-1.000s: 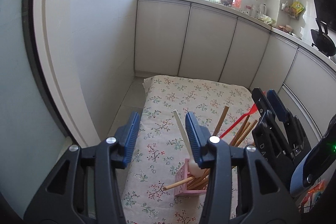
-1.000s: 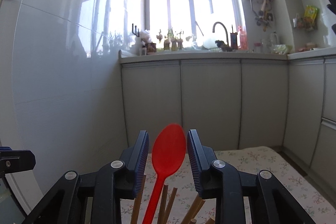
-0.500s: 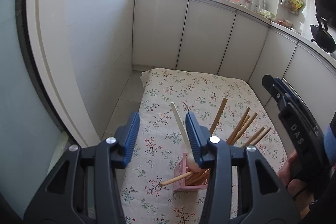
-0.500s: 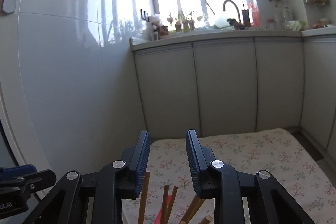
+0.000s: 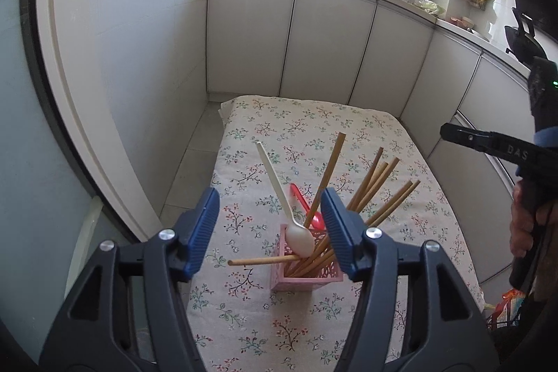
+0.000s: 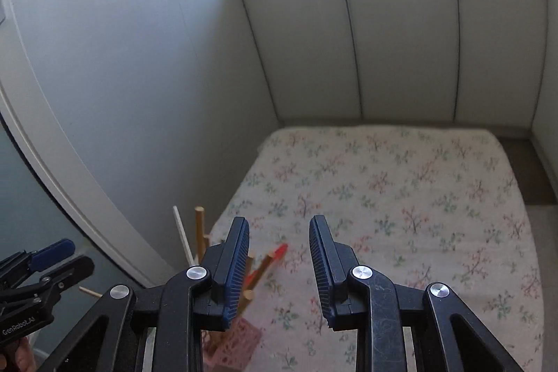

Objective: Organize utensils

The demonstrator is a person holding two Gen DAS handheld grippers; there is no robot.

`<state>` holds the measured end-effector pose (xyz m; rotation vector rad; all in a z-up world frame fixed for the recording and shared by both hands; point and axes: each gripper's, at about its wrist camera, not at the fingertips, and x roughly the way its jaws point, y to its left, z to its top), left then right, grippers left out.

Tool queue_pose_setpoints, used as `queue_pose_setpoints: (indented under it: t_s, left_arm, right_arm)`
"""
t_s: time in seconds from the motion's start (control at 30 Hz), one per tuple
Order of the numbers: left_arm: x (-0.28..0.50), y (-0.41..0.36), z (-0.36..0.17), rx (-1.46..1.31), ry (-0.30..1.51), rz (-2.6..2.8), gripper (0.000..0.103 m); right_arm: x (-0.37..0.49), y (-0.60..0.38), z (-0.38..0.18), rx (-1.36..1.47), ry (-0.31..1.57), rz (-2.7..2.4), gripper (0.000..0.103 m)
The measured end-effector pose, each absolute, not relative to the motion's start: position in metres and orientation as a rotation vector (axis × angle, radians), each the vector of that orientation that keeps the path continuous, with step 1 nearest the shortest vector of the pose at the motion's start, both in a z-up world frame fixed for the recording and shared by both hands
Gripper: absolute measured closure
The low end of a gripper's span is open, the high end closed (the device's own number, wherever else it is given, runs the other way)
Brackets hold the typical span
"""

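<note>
While both grippers hang above the flowered tablecloth (image 5: 352, 128), neither one holds anything; the left gripper (image 5: 270, 227) has its blue-padded jaws spread wide, and the pink holder (image 5: 303, 279) shows in the gap between them, standing on the cloth well below; the right gripper (image 6: 279, 262) is also parted, its jaws framing only bare cloth, with the holder (image 6: 237, 342) low and to its left, partly hidden behind the left finger. In the holder a white spoon (image 5: 289, 215) leans with its bowl resting at the rim and its handle pointing up and away; a red spoon (image 5: 307, 210) lies just behind it, bowl down inside, handle slanting up to the left; a bundle of wooden chopsticks (image 5: 373, 183) fans out to the right, and one chopstick (image 5: 259, 261) juts sideways to the left across the rim. From the right wrist view, the red spoon's handle tip (image 6: 280, 250) peeks out between the jaws, though it lies below them and is not gripped. Grey cabinets (image 5: 324, 40) line the far side of the table.
</note>
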<state>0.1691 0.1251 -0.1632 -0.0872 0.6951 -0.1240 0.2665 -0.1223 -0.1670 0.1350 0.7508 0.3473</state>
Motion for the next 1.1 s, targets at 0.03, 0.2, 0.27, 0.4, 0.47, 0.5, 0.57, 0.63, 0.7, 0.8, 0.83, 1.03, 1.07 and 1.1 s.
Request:
queue_pose_setpoints:
  t_s: [0.03, 0.2, 0.27, 0.4, 0.47, 0.5, 0.57, 0.63, 0.7, 0.8, 0.83, 1.03, 1.07, 1.1]
  left_arm:
    - [0.167, 0.123, -0.163, -0.084, 0.695, -0.127, 0.038]
    - [0.159, 0.111, -0.17, -0.034, 0.695, -0.133, 0.034]
    - [0.159, 0.105, -0.173, -0.003, 0.701, -0.143, 0.033]
    - [0.16, 0.097, -0.18, 0.047, 0.714, -0.151, 0.026]
    - [0.163, 0.094, -0.185, 0.067, 0.733, -0.155, 0.025]
    - [0.165, 0.093, -0.188, 0.075, 0.748, -0.157, 0.025]
    - [0.168, 0.09, -0.194, 0.088, 0.776, -0.156, 0.025]
    - [0.169, 0.088, -0.198, 0.099, 0.797, -0.155, 0.025]
    - [0.169, 0.086, -0.2, 0.112, 0.801, -0.151, 0.025]
    - [0.168, 0.087, -0.2, 0.106, 0.802, -0.155, 0.025]
    - [0.168, 0.087, -0.2, 0.104, 0.801, -0.157, 0.025]
    - [0.166, 0.092, -0.197, 0.089, 0.788, -0.156, 0.025]
    - [0.166, 0.093, -0.196, 0.086, 0.786, -0.157, 0.025]
    - [0.165, 0.093, -0.196, 0.084, 0.784, -0.155, 0.025]
  right_arm:
    - [0.279, -0.133, -0.174, 0.165, 0.816, 0.355, 0.071]
    - [0.346, -0.159, -0.249, 0.389, 1.166, 0.431, 0.069]
    - [0.368, -0.157, -0.287, 0.491, 1.277, 0.468, 0.069]
    - [0.404, -0.139, -0.348, 0.584, 1.41, 0.499, 0.069]
    - [0.419, -0.127, -0.371, 0.618, 1.451, 0.528, 0.07]
    - [0.425, -0.12, -0.38, 0.635, 1.47, 0.542, 0.07]
    - [0.435, -0.109, -0.398, 0.662, 1.5, 0.568, 0.071]
    - [0.444, -0.099, -0.412, 0.686, 1.524, 0.584, 0.072]
    - [0.449, -0.092, -0.423, 0.694, 1.541, 0.59, 0.072]
    - [0.454, -0.086, -0.435, 0.744, 1.553, 0.622, 0.075]
    - [0.455, -0.084, -0.438, 0.765, 1.556, 0.639, 0.078]
    - [0.46, -0.078, -0.443, 0.83, 1.536, 0.71, 0.095]
    - [0.458, -0.078, -0.44, 0.819, 1.528, 0.712, 0.098]
    - [0.458, -0.077, -0.436, 0.811, 1.521, 0.714, 0.098]
